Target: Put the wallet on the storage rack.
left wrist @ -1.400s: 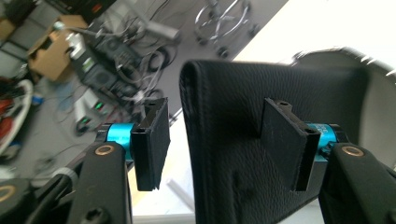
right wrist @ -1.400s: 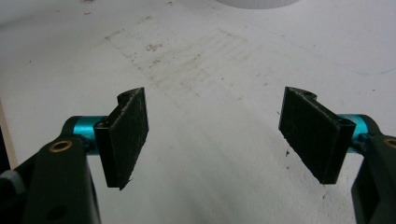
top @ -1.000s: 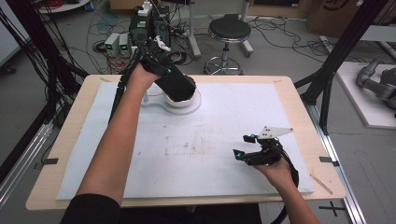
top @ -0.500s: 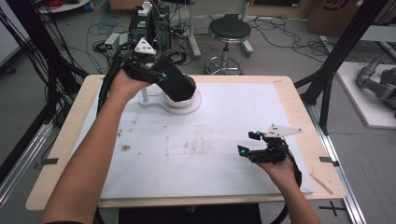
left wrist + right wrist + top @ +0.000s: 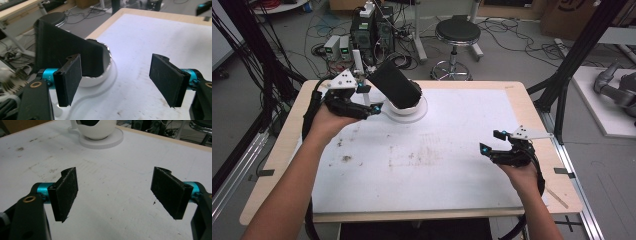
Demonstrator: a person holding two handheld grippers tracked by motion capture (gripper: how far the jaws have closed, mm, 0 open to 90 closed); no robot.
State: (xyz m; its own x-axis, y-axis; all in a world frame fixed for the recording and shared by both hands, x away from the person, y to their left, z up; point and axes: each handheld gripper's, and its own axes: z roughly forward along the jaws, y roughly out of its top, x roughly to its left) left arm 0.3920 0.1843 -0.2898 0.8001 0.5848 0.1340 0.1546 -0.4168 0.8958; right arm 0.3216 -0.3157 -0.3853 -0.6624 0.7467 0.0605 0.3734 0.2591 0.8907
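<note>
2 grippers stand unclenched: the left gripper point(image 5: 374, 102), jaws just widened and empty, sits beside the black ribbed plastic block point(image 5: 395, 85) leaning in the white ceramic bowl point(image 5: 404, 106). Placing looks done; next, withdraw clear. The right gripper point(image 5: 492, 142) idles.

Left tongs point(image 5: 117, 82) have just been opening, jaws spread wide with nothing between the pads, only white tabletop point(image 5: 155, 32) behind the gap. Just past the left-hand pad, a black box-like block point(image 5: 67, 50) leans tilted in a white bowl point(image 5: 106, 67), which sits on a white base point(image 5: 100, 90). No contact visible.
</note>
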